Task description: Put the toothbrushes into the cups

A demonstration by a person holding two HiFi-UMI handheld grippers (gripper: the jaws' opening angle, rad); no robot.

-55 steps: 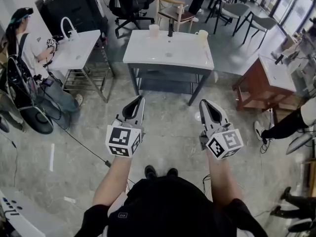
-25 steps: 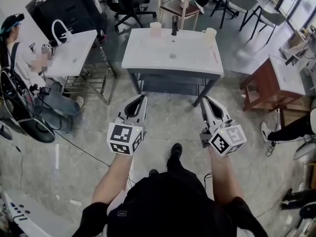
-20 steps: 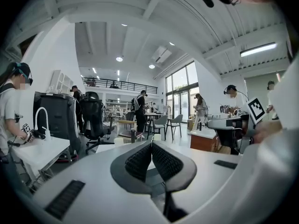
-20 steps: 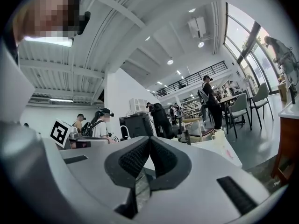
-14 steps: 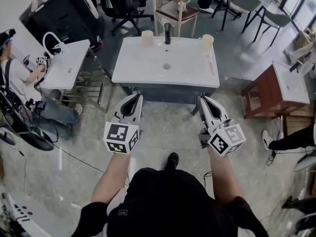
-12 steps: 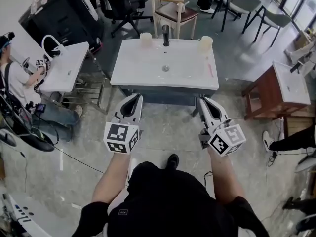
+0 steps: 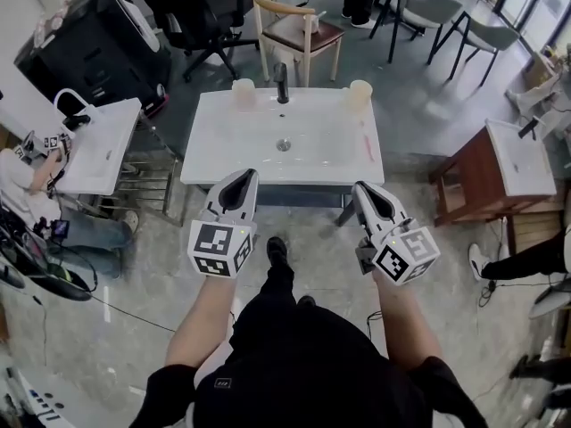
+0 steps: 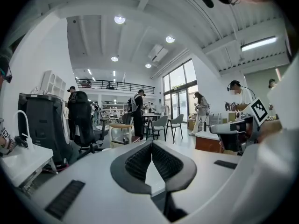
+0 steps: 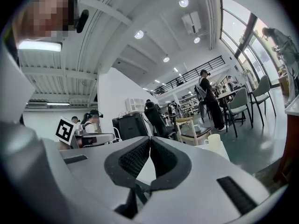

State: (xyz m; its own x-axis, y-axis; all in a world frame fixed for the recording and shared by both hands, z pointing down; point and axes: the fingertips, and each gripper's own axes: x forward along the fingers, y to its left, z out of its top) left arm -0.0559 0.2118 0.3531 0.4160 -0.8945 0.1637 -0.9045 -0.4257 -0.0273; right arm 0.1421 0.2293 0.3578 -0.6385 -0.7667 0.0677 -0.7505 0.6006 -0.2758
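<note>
Tongs of left gripper [image 7: 239, 178] and right gripper [image 7: 363, 190] closed, empty.

Left cup [image 7: 244, 94]: pale, upright, far-left corner of washbasin [image 7: 314, 157]
Right cup [image 7: 359, 92]: pale, upright, far-right corner
Toothbrush [image 7: 364, 142]: pink, lying flat, right edge

Polished grey floor [image 7: 116, 346], wooden chair [image 7: 299, 34], tall windows [image 8: 180, 90].

A white washbasin counter [image 7: 236, 150] stands in the middle, with a black faucet [image 7: 282, 71] at its far edge and a drain [image 7: 283, 144] in the centre. Beyond it is a wooden chair [image 7: 299, 32], and far left of that a black office chair [image 7: 189, 12]. At the left is a smaller white basin [image 7: 100, 145] with a white faucet [image 7: 64, 105]. At the right stands a brown cabinet [image 7: 464, 185], with grey chairs [image 7: 486, 36] far right.
</note>
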